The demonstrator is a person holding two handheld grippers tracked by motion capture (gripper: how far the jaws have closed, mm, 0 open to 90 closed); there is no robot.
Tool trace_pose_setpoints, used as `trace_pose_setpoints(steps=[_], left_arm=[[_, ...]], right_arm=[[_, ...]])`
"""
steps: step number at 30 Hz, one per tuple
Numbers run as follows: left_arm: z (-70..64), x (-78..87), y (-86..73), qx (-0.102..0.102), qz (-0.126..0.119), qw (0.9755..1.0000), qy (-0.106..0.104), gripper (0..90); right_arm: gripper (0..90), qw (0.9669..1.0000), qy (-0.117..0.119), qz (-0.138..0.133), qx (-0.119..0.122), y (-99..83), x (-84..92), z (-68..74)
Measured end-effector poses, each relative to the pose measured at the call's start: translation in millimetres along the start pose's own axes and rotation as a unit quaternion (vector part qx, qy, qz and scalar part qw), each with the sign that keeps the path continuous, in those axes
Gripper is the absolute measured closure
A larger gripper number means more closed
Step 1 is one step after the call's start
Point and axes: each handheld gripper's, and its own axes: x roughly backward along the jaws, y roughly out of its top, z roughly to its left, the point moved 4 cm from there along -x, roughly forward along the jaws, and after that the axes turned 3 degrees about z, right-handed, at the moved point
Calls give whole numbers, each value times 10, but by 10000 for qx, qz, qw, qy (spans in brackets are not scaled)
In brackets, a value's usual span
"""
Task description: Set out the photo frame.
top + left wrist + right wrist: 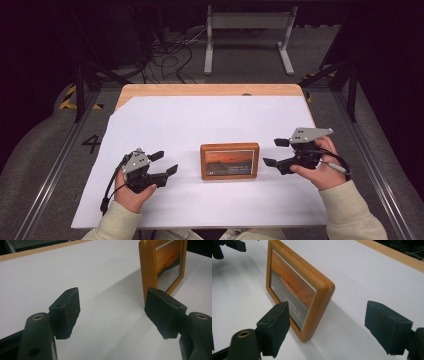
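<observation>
A small rectangular wooden picture frame (230, 161) with an orange sunset print behind its glass stands upright on the white sheet (200, 120) that covers the wooden table (210, 90). It sits on the near half of that sheet, roughly midway between the two hands.

The left gripper (165, 163) lies to the left of the frame, apart from it, black jaws spread wide and nothing between them. In the left gripper view, the frame's wooden edge (147, 270) rises just beyond one jaw, without contact.

The right gripper (275, 152) sits to the right of the frame, near it, jaws likewise wide apart and empty. In the right gripper view, the frame's near corner (322, 297) stands between and beyond the jaws, untouched.
</observation>
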Motion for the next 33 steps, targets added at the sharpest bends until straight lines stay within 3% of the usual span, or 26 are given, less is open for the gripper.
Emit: trace_pose_setpoints(steps=[8, 13, 19, 21, 28, 33], left_arm=[[32, 55, -16, 77, -71, 9999, 37, 290], [68, 52, -41, 163, -100, 9998, 50, 286], [97, 51, -54, 166, -109, 9998, 92, 285], [110, 49, -59, 135, -120, 9998, 99, 285], [177, 36, -103, 185, -56, 9997, 153, 285], [176, 24, -107, 157, -57, 9997, 155, 284]], right_arm=[[194, 9976, -406, -450, -348, -324, 120, -110], [184, 9961, -582, -517, -426, -436, 81, -148], [184, 9930, -790, -736, -478, -572, 10, -222], [183, 9914, -960, -745, -485, -631, -11, -265], [183, 9878, -1133, -939, -503, -704, -44, -314], [183, 9891, -1155, -806, -427, -733, -88, -309]])
